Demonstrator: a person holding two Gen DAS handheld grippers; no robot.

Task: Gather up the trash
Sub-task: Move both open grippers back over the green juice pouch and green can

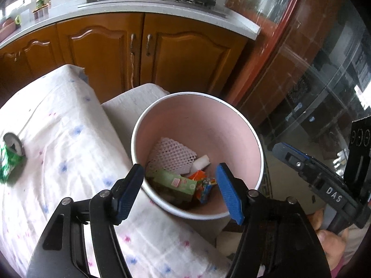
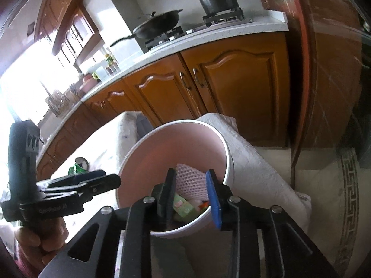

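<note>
Both claws, left (image 1: pixel 178 192) and right (image 2: pixel 191 195), hang open and empty over the pink bin (image 1: pixel 231 125); only the left view shows the crushed green can (image 1: pixel 10 157) clearly.

Both wrist cams close above pink bin (image 1: pixel 231 125) (shared), angled down.

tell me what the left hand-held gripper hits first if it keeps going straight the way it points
Probably the green carton lying in the pink bin. The left hand-held gripper is open and empty, aimed into the bin; depth is unclear.
</note>
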